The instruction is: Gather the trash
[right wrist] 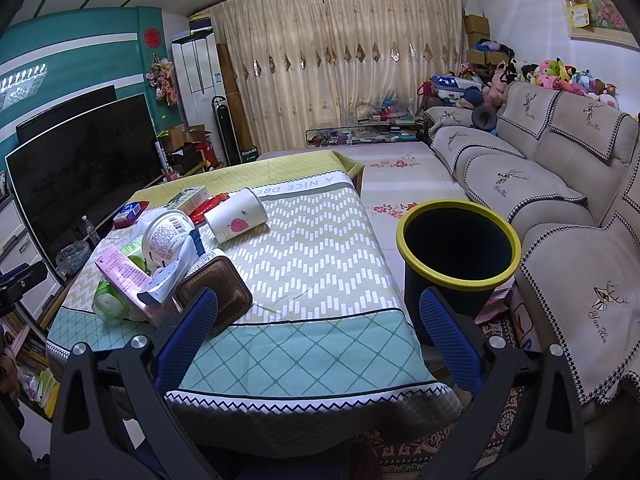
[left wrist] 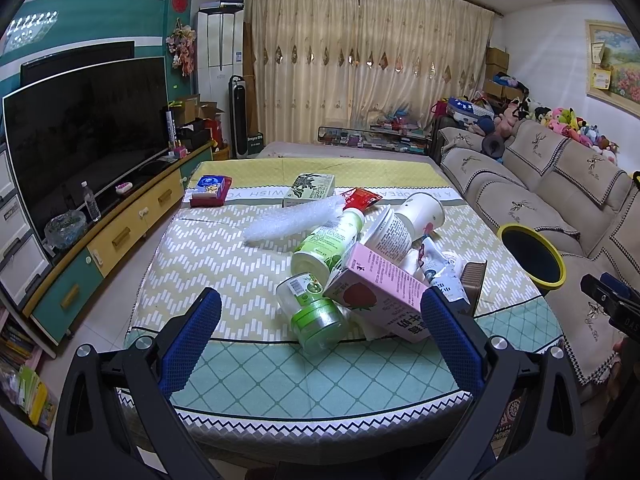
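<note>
**Observer:** What's nearest you?

**Operator:** My left tongs are spread wide and empty, hanging over the near edge of the cloth-covered surface. Just ahead lies a clear plastic jar with a green lid, on its side. Leaning on it is a pink strawberry-milk carton. My right tongs are also wide apart with nothing between them; their left pad sits in front of a brown plastic tray.

**Observer:** And beyond?

**Operator:** A green-labelled white bottle, a white tub, a white paper cup with a pink leaf, and a strip of bubble wrap. The black bin with a yellow rim stands on the floor off the surface's right side, beside the sofa.

**Observer:** Your plan?

**Operator:** I'd take the jar first, I think: close across its body, not the lid, and lift slowly, since the carton resting on it may slide. The right side is closer to the bin, so the tray suits it.
</note>
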`<state>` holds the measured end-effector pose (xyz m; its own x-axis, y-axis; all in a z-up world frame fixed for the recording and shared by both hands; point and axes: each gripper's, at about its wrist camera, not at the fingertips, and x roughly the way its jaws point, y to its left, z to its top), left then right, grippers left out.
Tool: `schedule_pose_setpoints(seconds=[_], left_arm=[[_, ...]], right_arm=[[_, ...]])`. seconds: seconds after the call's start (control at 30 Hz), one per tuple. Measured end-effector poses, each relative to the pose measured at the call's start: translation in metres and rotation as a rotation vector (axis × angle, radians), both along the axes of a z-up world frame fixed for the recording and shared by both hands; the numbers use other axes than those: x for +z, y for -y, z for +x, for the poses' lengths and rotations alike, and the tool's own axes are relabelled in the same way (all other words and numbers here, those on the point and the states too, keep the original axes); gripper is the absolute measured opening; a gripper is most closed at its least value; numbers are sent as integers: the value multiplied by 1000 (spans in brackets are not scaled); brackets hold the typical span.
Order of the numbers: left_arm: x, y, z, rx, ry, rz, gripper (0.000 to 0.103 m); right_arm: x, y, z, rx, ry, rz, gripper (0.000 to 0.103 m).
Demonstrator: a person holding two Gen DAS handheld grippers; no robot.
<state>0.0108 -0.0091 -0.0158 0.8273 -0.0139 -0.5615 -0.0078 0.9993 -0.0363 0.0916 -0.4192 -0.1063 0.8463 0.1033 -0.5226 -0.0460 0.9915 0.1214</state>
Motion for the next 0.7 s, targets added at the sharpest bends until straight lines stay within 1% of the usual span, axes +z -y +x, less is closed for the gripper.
schedule_pose_setpoints(seconds=[0.2, 0.37, 0.47, 0.63, 0.67, 0.7], left_arm=[[-1, -1, 2, 4, -3, -1, 98], [-1, -5, 4, 13, -4, -5, 98], [-3, -5, 5, 15, -9, -4, 98], [-9, -8, 13, 24, -26, 1, 98], [-10, -9, 14, 24, -28, -2, 98], [-11, -10, 16, 24, -29, -6, 98]], right_arm=[[0, 0, 0, 1, -1, 0, 97], [-8, -6, 5, 27, -20, 9, 97], [-18, -19, 12, 68, -44, 1, 97], [-30, -44, 25, 141, -58, 12, 97], [-34, -51, 28, 167, -64, 10, 96], [-38, -60, 32, 190, -76, 0, 90]])
